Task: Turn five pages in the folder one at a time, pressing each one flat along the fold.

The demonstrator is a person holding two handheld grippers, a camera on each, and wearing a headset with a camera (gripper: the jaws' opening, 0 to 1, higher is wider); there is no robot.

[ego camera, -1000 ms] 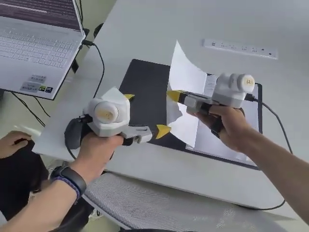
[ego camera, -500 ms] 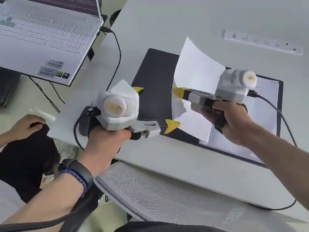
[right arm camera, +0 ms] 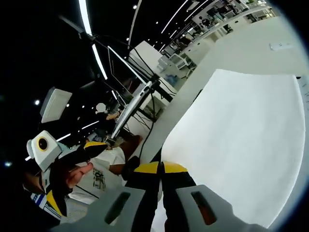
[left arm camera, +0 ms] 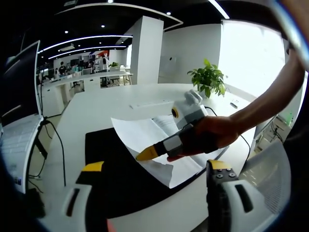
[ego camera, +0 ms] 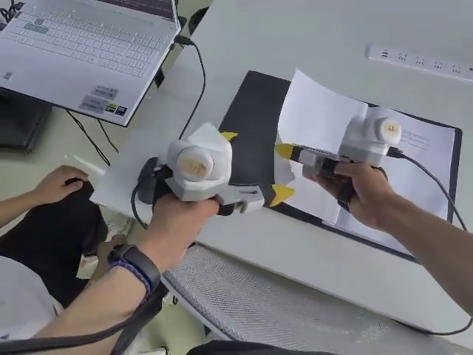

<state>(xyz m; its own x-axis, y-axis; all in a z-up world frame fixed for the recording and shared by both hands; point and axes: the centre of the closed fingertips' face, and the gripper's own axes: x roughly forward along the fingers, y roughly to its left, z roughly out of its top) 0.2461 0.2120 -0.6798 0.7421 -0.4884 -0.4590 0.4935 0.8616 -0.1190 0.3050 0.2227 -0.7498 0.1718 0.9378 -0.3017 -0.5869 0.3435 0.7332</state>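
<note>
- An open silver laptop [ego camera: 89,44] is sitting at the far left of the white table [ego camera: 310,29], well apart from the work.
- The left gripper [ego camera: 255,165] is hovering over the near left edge of the folder. Its two yellow-tipped jaws are standing wide apart with nothing between them. In the left gripper view they are framing the raised page from the near side without touching it.
- A flat black folder [ego camera: 251,126] is lying open on the table. In the head view its long spread is running from the far left toward the near right, and its bare black left half is facing up.
- A white page [ego camera: 318,111] is standing up off the folder in a soft curve. Its long axis is running from far to near, roughly parallel to the fold, and its free edge is pointing left toward the bare black half. Its far corner is riding highest.
- The right gripper [ego camera: 284,151] is pinching that free edge partway along its length. In the right gripper view its yellow tips are meeting tightly on the paper.
- A stack of printed sheets [ego camera: 436,144] is lying flat on the folder's right half, beyond the right gripper.
- A white power strip [ego camera: 421,61] is lying at the far right of the table, well apart from the folder.
</note>
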